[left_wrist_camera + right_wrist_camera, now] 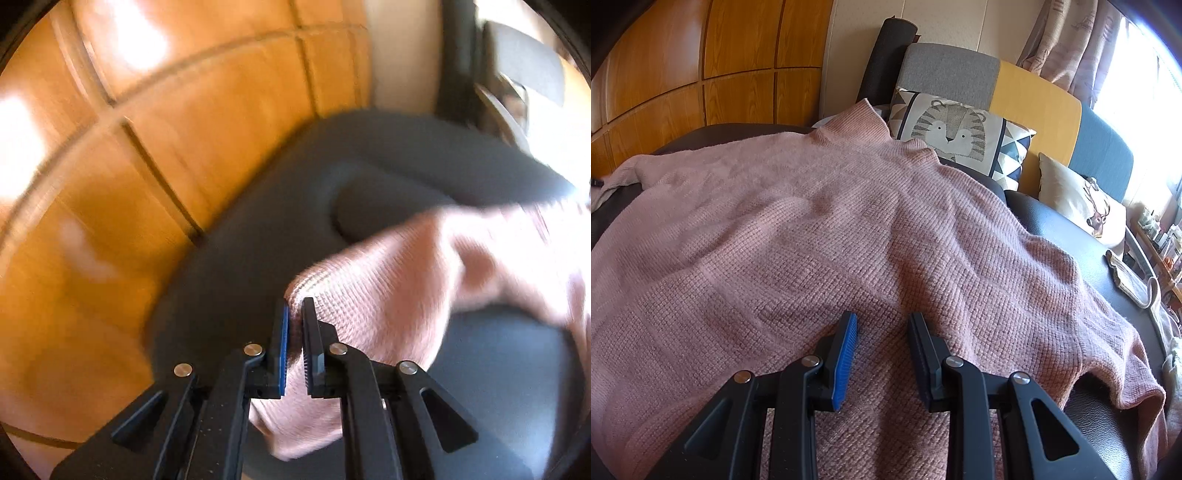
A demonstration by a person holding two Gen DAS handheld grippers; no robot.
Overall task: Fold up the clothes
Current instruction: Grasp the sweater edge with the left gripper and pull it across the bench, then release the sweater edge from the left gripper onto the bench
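Item: pink knitted sweater [820, 229], one piece, spread flat over a dark leather-like seat surface [1067, 229]. Collar at the far end, hem nearest me, one sleeve trailing off to the near right, the other out at the far left.

Left gripper [294, 314]: jaws together, clamped on a fold of the sweater's edge; knit fills the gap between the pads and hangs below them. That view is blurred, so I cannot tell which edge or cuff it is.

Right gripper [882, 321]: jaws apart, nothing between the pads. It hangs just above the sweater body at the near hem; whether the tips touch the knit I cannot tell.

Handling, as I judge it: soft, limp, fairly thick waffle knit, light but bulky. It will sag and stretch where pinched and will not hold a crease unaided. Its fuzzy surface should grip well against the ribbed pads. The smooth seat beneath may let the whole piece slide when I pull.

Where I would take hold: hem corners, cuffs and shoulder seams, pinching the doubled edge and not a single layer mid-panel.

Surroundings: tiger-print cushion [960, 136] just beyond the collar, a deer-print cushion [1082, 199] to the far right, wooden wall panels [720, 74] to the far left.
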